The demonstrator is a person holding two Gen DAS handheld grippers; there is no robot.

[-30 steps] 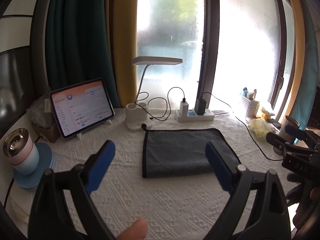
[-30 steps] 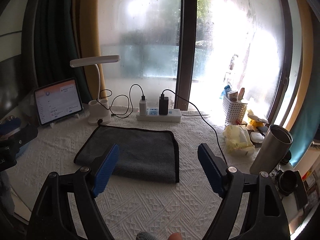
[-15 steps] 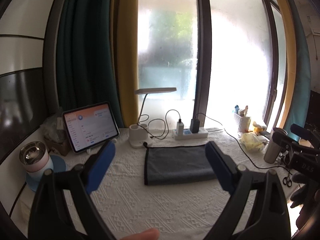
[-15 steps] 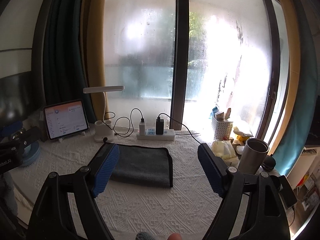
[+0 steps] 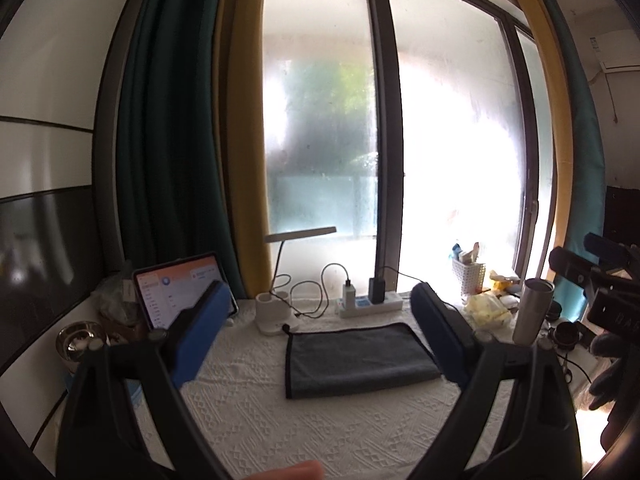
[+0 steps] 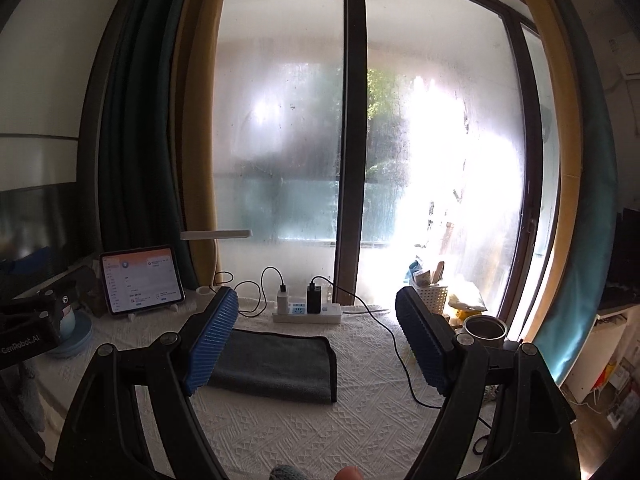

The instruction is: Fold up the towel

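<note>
A dark grey towel (image 5: pixel 360 354) lies folded flat on the white textured tablecloth (image 5: pixel 320 420), in the middle of the table; it also shows in the right wrist view (image 6: pixel 276 362). My left gripper (image 5: pixel 324 344) is open and empty, held well back from and above the towel. My right gripper (image 6: pixel 316 346) is open and empty, also held back from the towel, which shows between its blue pads (image 6: pixel 210 346). The right gripper body appears at the right edge of the left wrist view (image 5: pixel 600 292).
Behind the towel stand a white desk lamp (image 5: pixel 280 316), a power strip with chargers (image 5: pixel 370 304) and a tablet (image 6: pixel 140 284). At the right are a steel tumbler (image 5: pixel 532 312), a white basket (image 6: pixel 430 298) and a black cable (image 6: pixel 400 356). A pink cup stands at the left (image 5: pixel 78 340).
Both grippers have pulled back and risen away from the table, so the towel looks smaller and more window shows. The towel has not moved. Both stay open.
</note>
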